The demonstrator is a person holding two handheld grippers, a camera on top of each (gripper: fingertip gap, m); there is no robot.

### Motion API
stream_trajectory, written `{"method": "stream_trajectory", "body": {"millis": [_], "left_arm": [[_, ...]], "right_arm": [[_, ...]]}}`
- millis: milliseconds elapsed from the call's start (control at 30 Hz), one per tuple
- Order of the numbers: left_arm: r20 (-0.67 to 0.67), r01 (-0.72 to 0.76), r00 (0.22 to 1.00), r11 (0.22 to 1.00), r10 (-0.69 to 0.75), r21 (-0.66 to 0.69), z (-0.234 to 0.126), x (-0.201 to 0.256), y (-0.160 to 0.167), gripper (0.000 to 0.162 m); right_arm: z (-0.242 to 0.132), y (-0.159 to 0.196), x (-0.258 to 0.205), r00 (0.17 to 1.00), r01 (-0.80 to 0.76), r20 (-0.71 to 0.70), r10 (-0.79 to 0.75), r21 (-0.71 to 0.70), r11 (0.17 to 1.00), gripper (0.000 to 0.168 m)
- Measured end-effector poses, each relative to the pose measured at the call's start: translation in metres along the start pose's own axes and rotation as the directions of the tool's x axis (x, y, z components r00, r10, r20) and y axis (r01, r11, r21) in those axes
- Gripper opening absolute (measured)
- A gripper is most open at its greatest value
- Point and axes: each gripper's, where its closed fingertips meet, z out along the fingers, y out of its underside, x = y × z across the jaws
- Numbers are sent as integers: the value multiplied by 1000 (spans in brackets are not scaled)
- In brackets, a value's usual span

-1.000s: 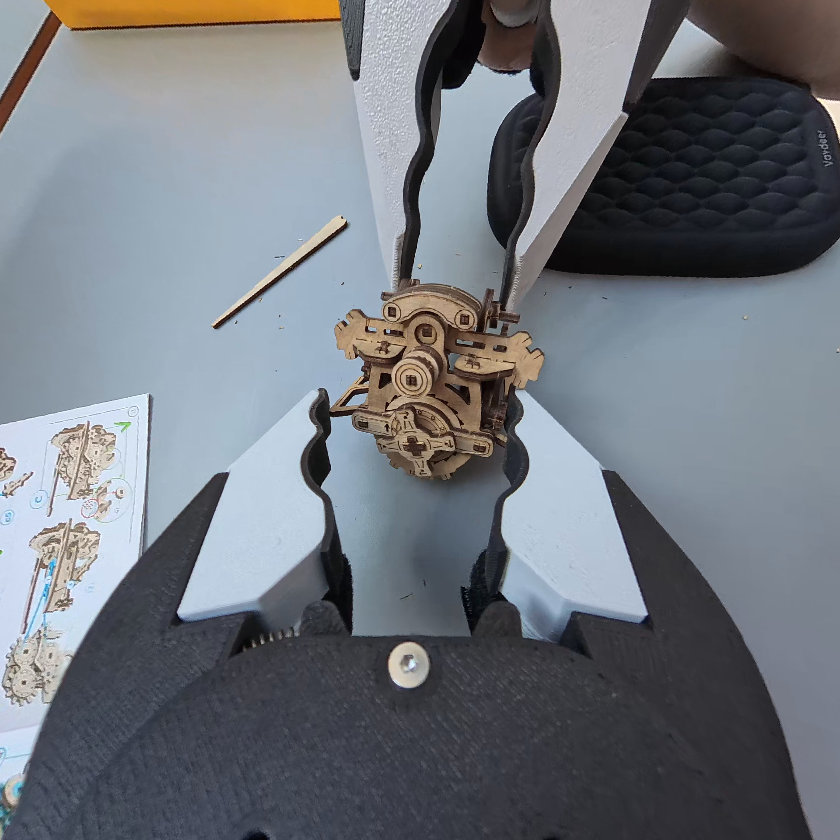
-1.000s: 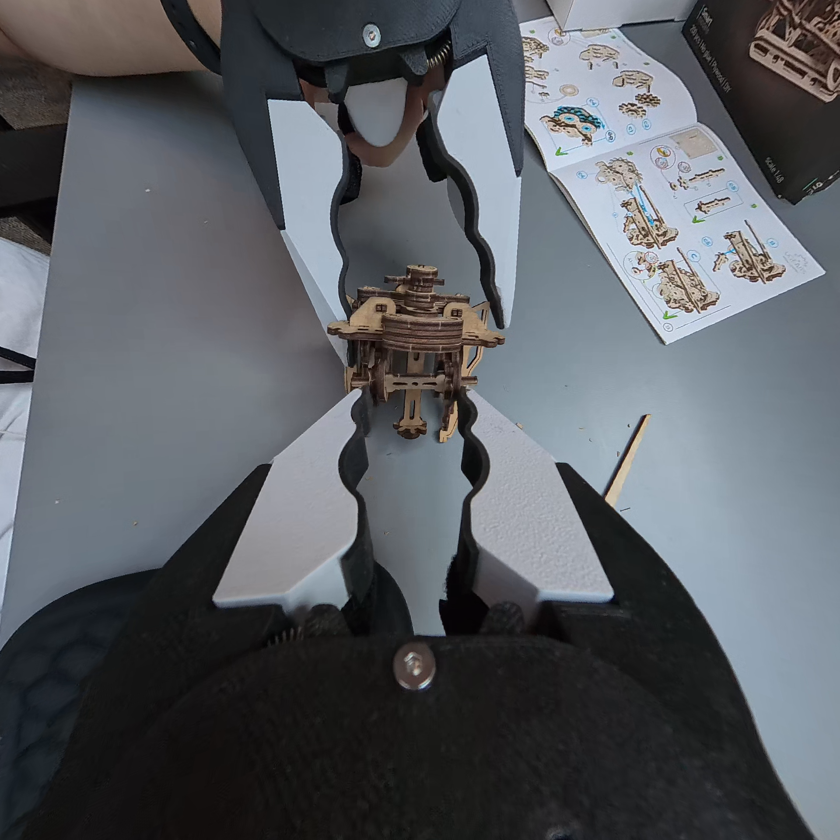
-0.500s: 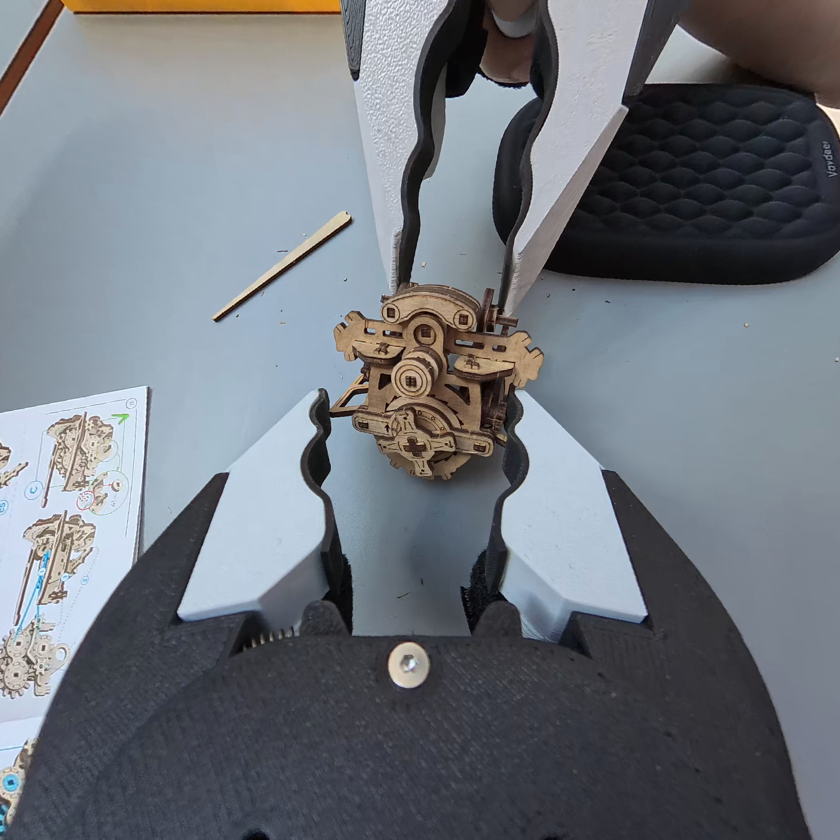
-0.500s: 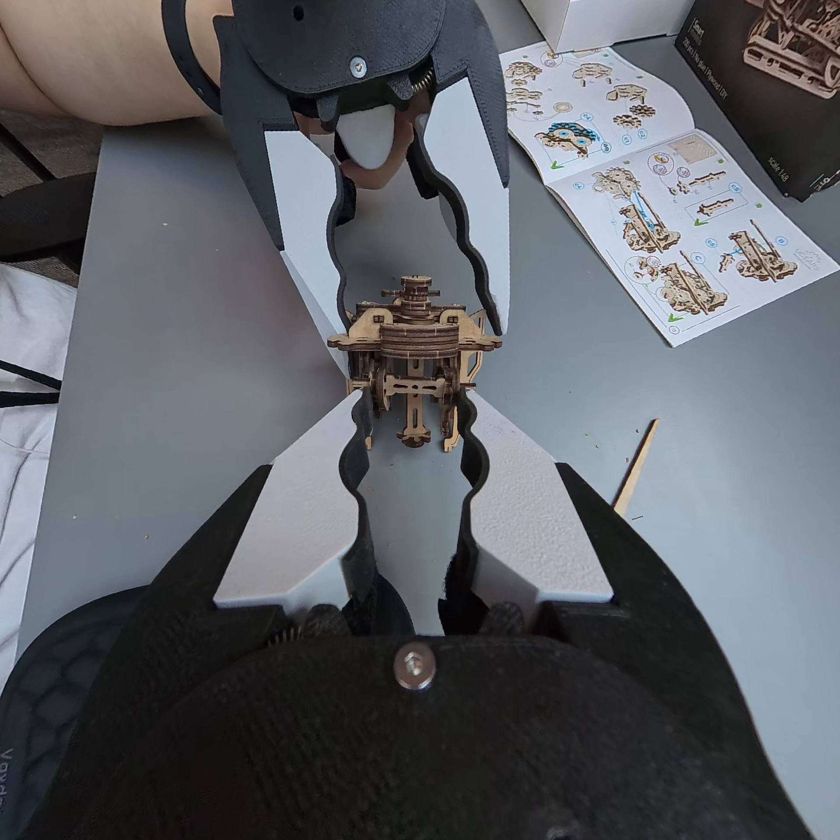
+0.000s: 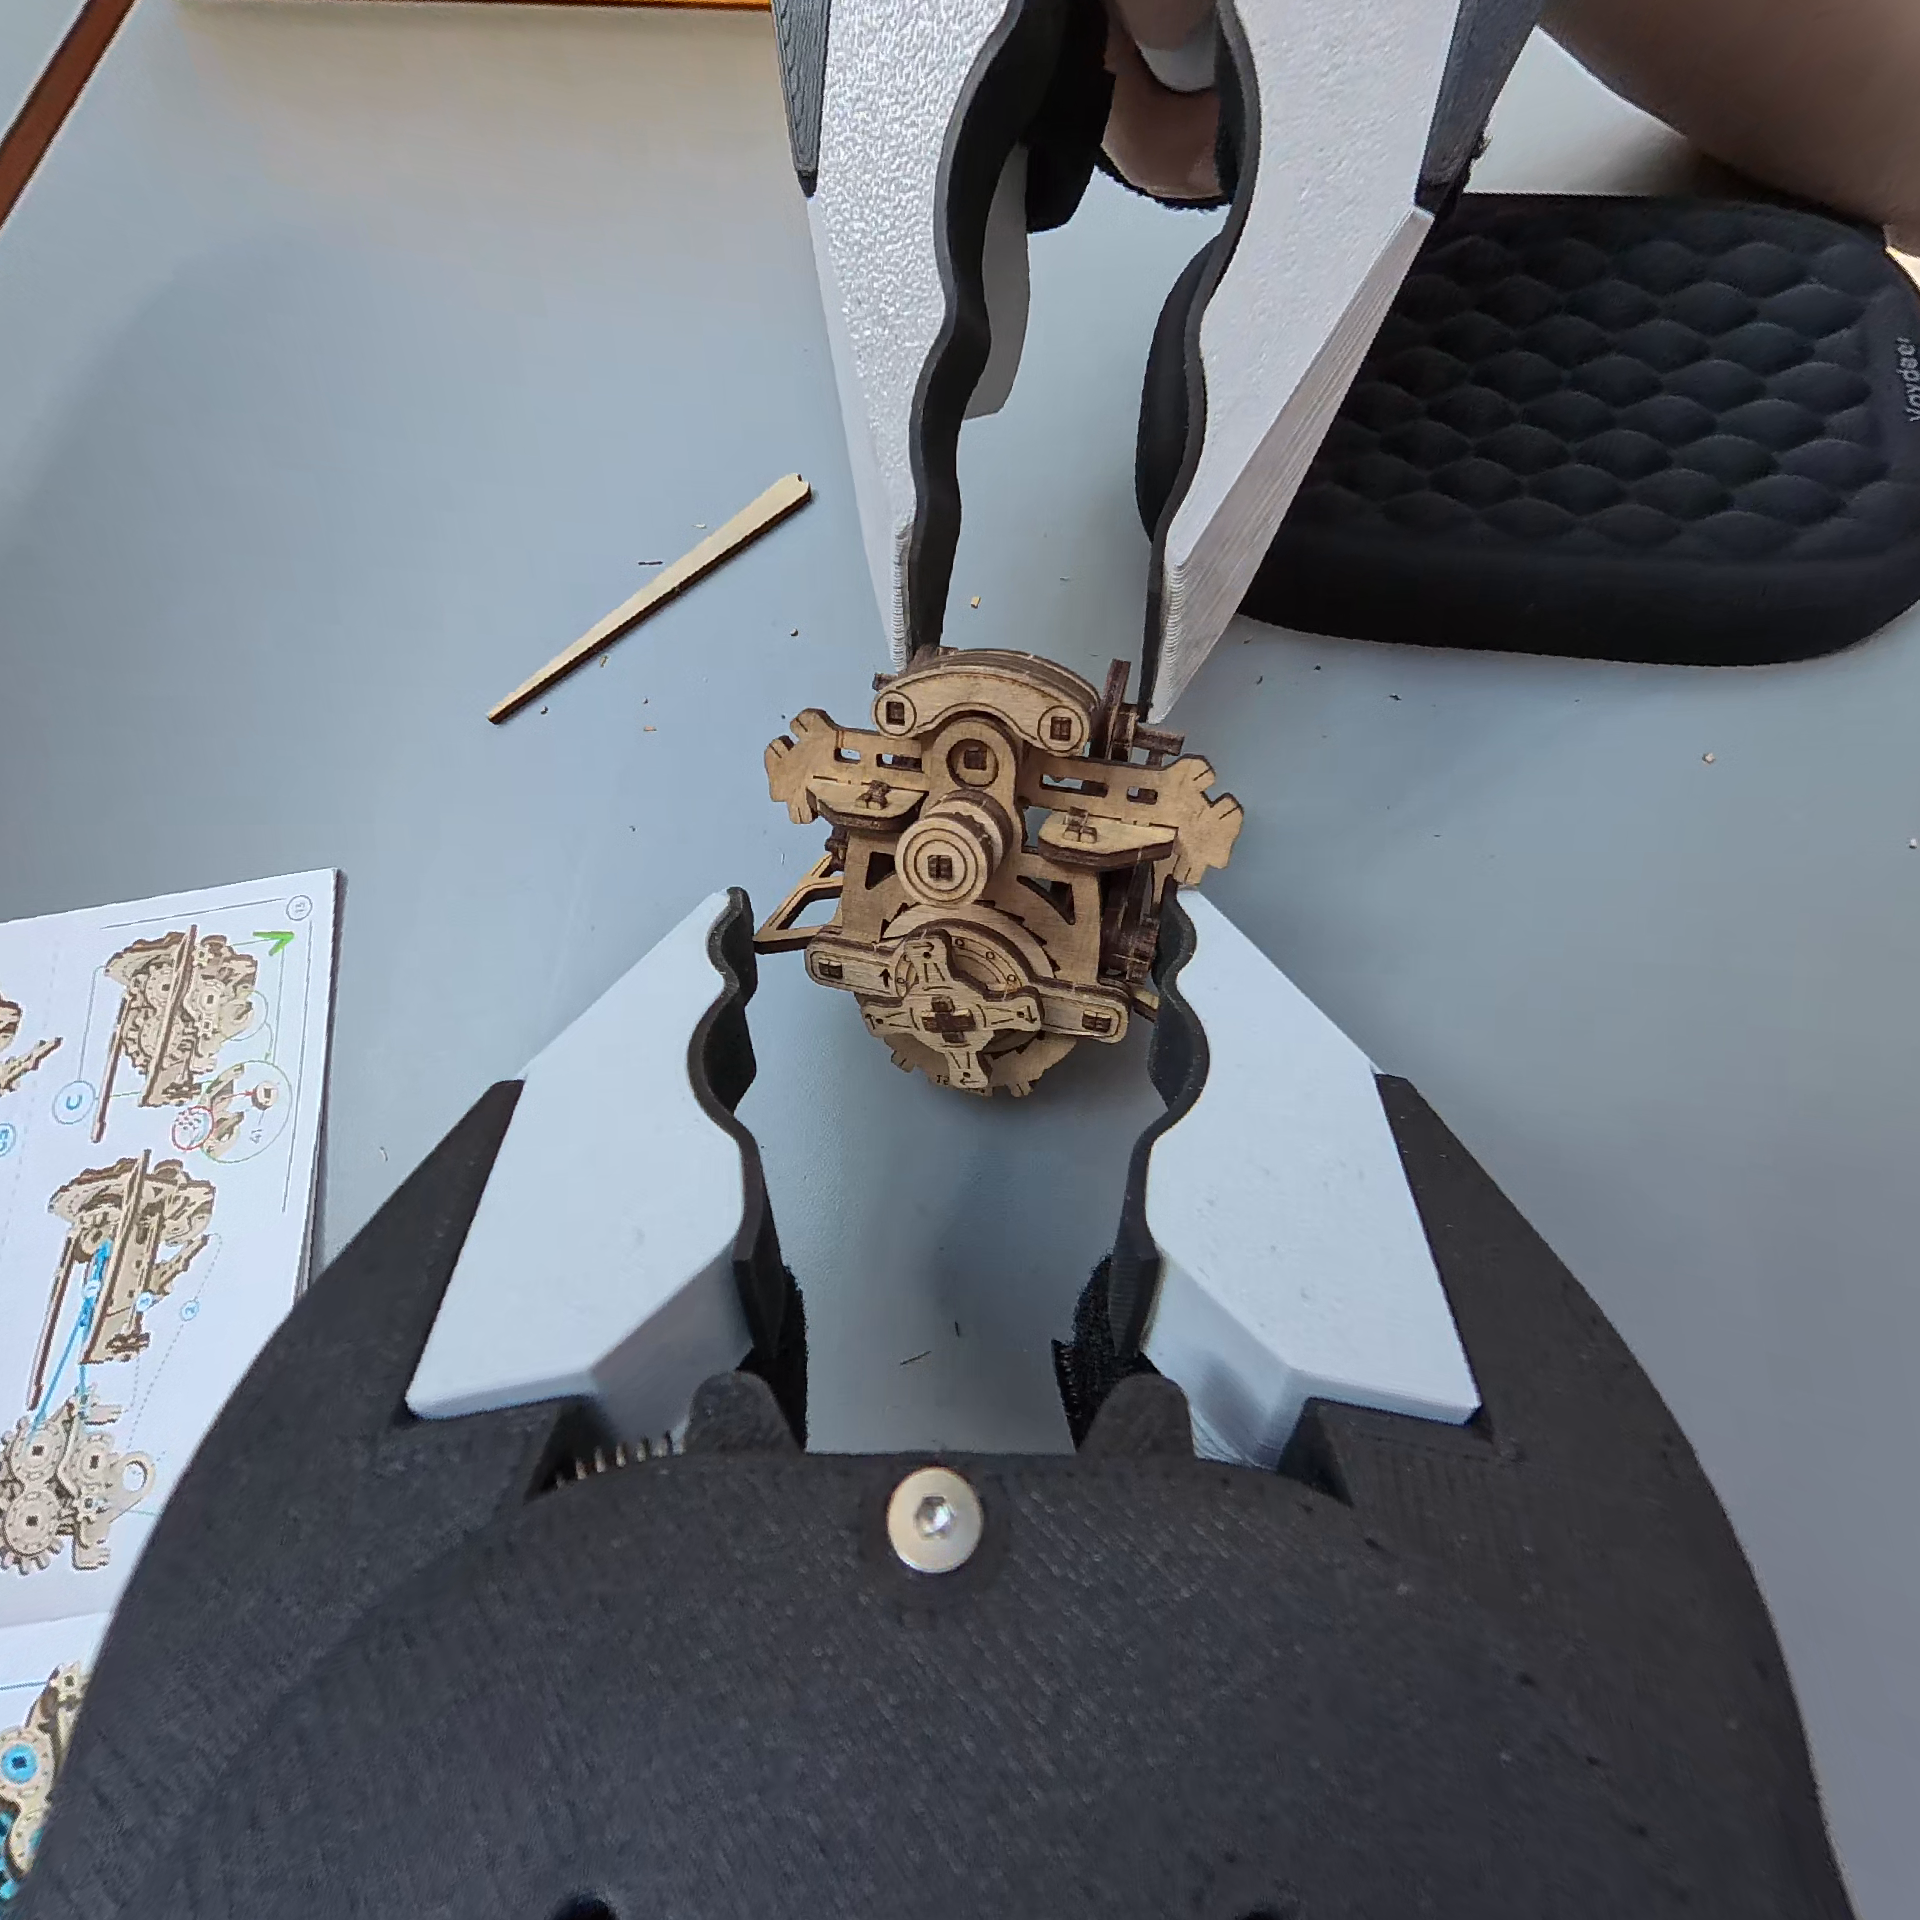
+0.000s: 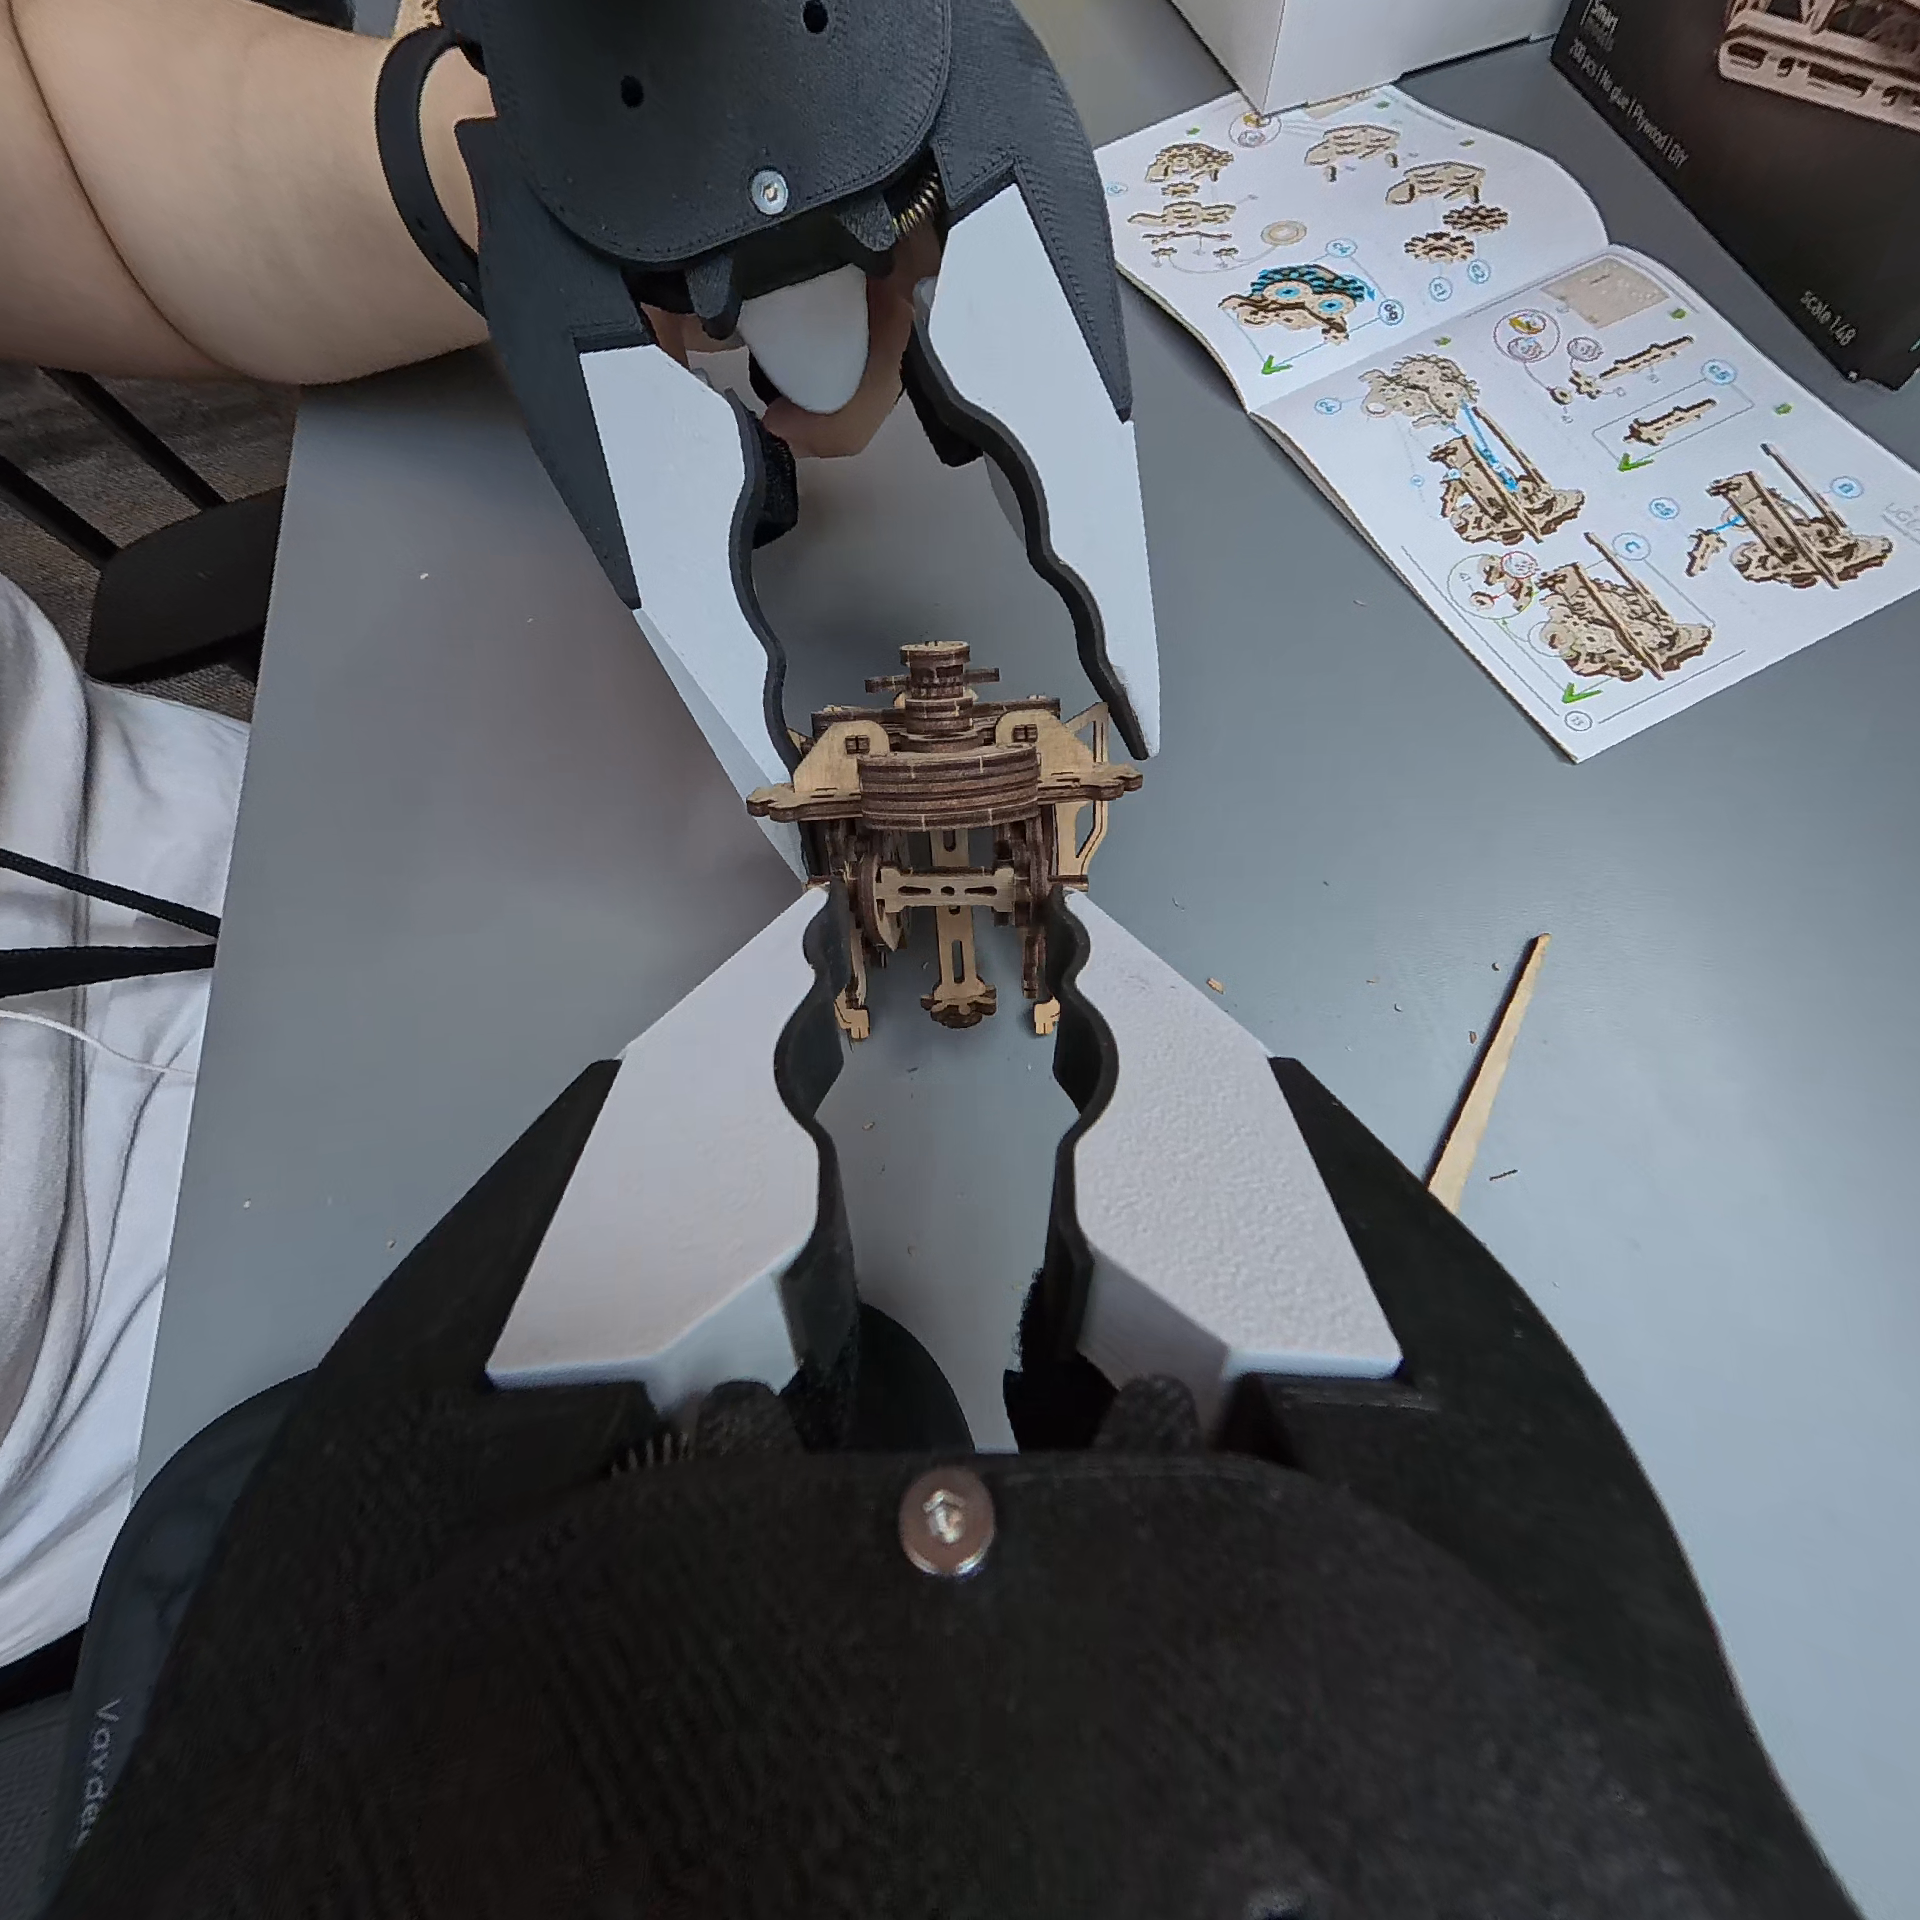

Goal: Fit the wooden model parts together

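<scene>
The wooden model (image 5: 997, 883), a small laser-cut assembly of gears and plates, was held above the grey bench (image 5: 364, 416) between two sets of tongs that faced each other. Its round hub and its cross-slotted gear face pointed toward the left wrist camera, so the shaft through them ran roughly along the line between the two tools, while a broad plate with lobed ends spanned crosswise from side to side. In the right wrist view the model (image 6: 940, 831) showed its opposite side: a stack of curved layers on top and thin legs pointing toward that camera. The right tongs (image 6: 940, 935) were clamped on the model's narrow lower frame, both pads pressed against its sides. The left tongs (image 5: 951, 935) stood wider; the right-hand pad touched the model's side, but the other pad sat apart from it, so no firm grip showed there. A thin tapered wooden stick (image 5: 649, 613) lay flat on the bench well apart from the model. An open instruction booklet (image 6: 1507, 416) with coloured assembly drawings lay beside a dark product box (image 6: 1766, 156) that carried printing. A black quilted pad (image 5: 1610, 436) with a small logo on its edge lay on the bench behind the right tongs (image 5: 1039, 675).
</scene>
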Motion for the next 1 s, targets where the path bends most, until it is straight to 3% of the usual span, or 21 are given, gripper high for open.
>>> {"method": "stream_trajectory", "body": {"millis": [1000], "left_arm": [[12, -7, 1000, 1000, 7, -6, 3, 0, 2, 76]], "right_arm": [[1, 0, -1, 999, 43, -15, -43, -10, 999, 34]]}}
